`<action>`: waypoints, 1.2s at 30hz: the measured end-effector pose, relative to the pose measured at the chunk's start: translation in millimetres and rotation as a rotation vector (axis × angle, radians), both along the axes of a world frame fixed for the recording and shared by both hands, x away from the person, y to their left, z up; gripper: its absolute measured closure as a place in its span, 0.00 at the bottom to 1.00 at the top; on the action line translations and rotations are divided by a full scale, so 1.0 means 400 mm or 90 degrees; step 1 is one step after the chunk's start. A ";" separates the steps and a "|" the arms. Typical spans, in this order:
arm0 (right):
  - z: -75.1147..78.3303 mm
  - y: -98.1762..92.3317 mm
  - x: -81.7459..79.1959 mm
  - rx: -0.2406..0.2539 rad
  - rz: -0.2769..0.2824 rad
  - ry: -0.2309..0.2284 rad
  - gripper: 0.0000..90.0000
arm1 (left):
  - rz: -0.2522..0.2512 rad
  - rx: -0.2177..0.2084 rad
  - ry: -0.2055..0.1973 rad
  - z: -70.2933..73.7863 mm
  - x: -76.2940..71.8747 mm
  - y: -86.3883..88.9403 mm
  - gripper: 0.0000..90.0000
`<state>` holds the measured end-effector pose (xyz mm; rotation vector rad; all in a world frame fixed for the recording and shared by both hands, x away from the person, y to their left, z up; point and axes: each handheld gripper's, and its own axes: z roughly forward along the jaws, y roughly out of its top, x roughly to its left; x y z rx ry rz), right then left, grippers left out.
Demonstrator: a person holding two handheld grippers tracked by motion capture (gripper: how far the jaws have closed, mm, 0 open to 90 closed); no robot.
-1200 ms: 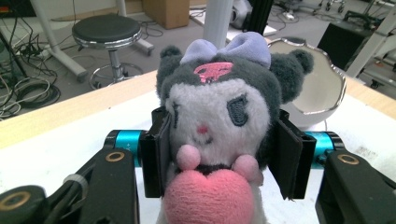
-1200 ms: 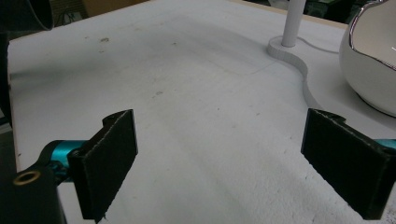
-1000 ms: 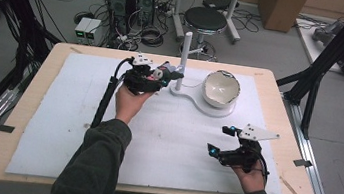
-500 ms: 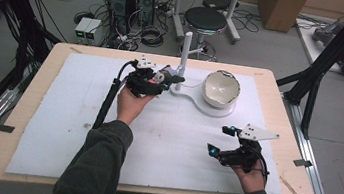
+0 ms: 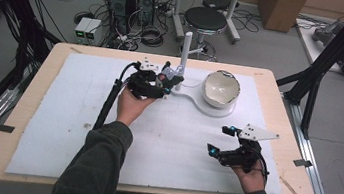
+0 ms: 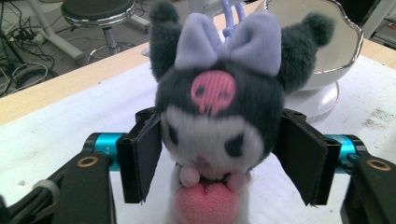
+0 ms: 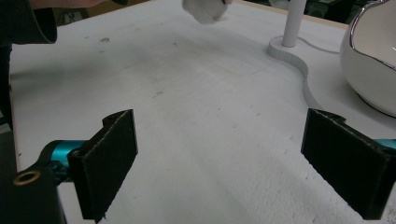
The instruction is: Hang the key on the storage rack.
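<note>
Your left gripper [image 6: 219, 154] has just been opening, pads now off the plush [image 6: 219, 121] hanging between them by the stand [image 5: 186, 53], so pulling back crooked could snag it; your right gripper [image 7: 229, 163] sits open, empty, well apart.

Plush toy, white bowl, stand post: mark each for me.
plush toy [image 6: 216, 100], left gripper view, on the pink skull mark on its forehead.
white bowl [image 5: 220, 88], high view, on its inner wall.
stand post [image 5: 185, 48], high view, midway up the upright white pole.
</note>
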<state>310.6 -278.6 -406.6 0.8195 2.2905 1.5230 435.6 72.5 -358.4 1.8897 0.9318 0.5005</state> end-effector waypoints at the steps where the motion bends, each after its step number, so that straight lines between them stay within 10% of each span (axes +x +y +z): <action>1: 0.000 0.000 0.000 0.000 0.000 0.000 0.11 | -0.002 -0.002 -0.001 0.001 0.000 0.000 0.37; 36: 0.002 -0.005 -0.001 0.004 -0.012 -0.003 0.11 | -0.038 -0.016 -0.030 0.027 -0.063 0.033 0.35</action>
